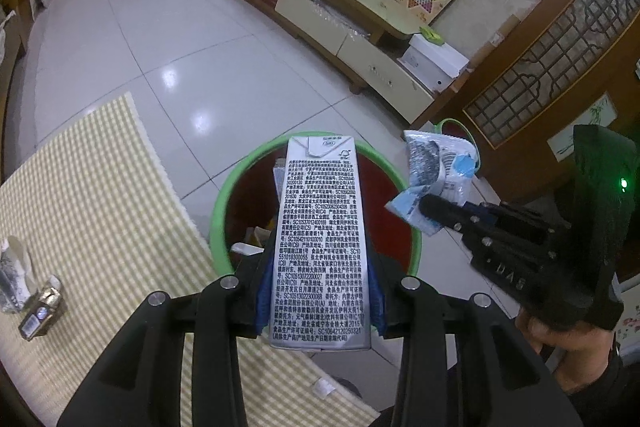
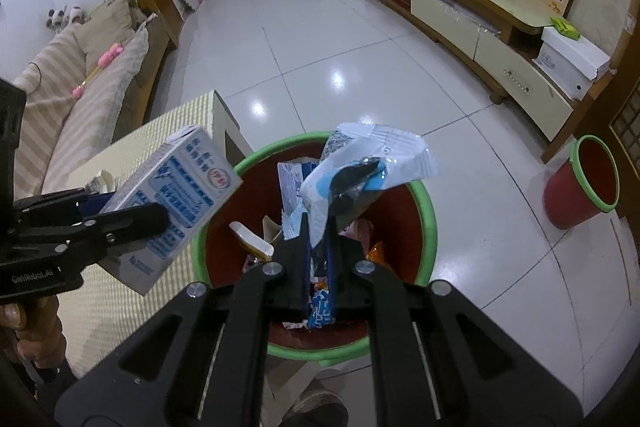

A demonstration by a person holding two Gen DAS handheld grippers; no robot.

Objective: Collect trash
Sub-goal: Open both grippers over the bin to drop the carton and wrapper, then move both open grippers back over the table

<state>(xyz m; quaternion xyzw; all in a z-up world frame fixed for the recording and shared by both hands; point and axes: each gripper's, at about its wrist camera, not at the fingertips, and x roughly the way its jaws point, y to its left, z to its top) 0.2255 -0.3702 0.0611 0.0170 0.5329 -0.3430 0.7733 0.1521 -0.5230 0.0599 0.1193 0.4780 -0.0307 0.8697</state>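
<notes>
Left claw [image 1: 320, 307]: pinching the milk carton [image 1: 318, 247] by its sides near the base, tilted over the near-left rim of the bin [image 1: 218, 211].
Right claw [image 2: 318, 267]: pressed nearly together on the crumpled wrapper [image 2: 360, 171], which hangs above the bin's open mouth.
Bin contents: cartons and wrappers already lie inside; room remains.
Risk, carton: part of it sits over the counter [image 1: 100, 187] edge rather than the opening, as the right wrist view shows; let go here, it could strike the rim and tip onto the counter or the floor.
Risk, wrapper: light and loose, it may cling to a pad or drift past the far rim.
Risk, collision: the two claws sit close together over one opening and could knock each other.
Left behind: small items [image 1: 40, 307] remain on the counter's left side.
Second bin [image 2: 584, 179]: stands well apart at far right.
</notes>
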